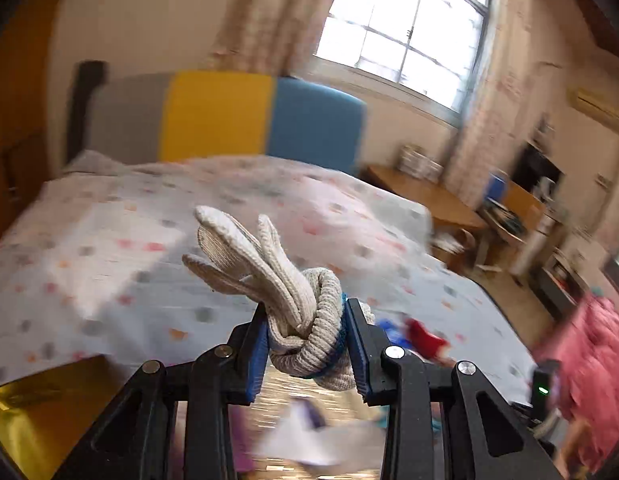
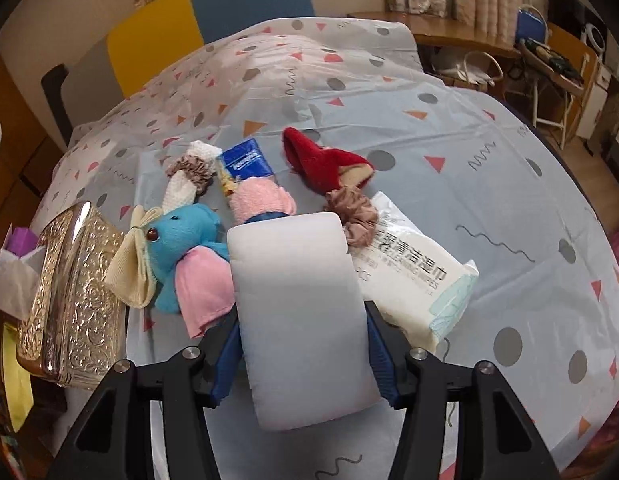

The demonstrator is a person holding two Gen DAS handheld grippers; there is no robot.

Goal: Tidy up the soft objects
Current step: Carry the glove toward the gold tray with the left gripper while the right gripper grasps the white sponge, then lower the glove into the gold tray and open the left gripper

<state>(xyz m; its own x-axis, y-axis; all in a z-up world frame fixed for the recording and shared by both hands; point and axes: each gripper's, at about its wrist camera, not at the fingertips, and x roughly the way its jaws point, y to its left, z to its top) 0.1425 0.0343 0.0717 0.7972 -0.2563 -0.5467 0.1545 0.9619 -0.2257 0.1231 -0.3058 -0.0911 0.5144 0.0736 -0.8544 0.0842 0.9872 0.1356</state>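
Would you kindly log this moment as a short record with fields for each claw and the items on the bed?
left claw: shut on knotted gloves, held above the bed
right claw: shut on white sponge
bed: patterned sheet
loose items: elephant toy, wipes pack, red slipper, scrunchie, blue tissue pack
left edge: embossed metal box

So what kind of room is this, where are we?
Most likely a bedroom in a home. A bed with a patterned sheet fills the view, backed by a grey, yellow and blue headboard, with a curtained window and a wooden desk beside it.
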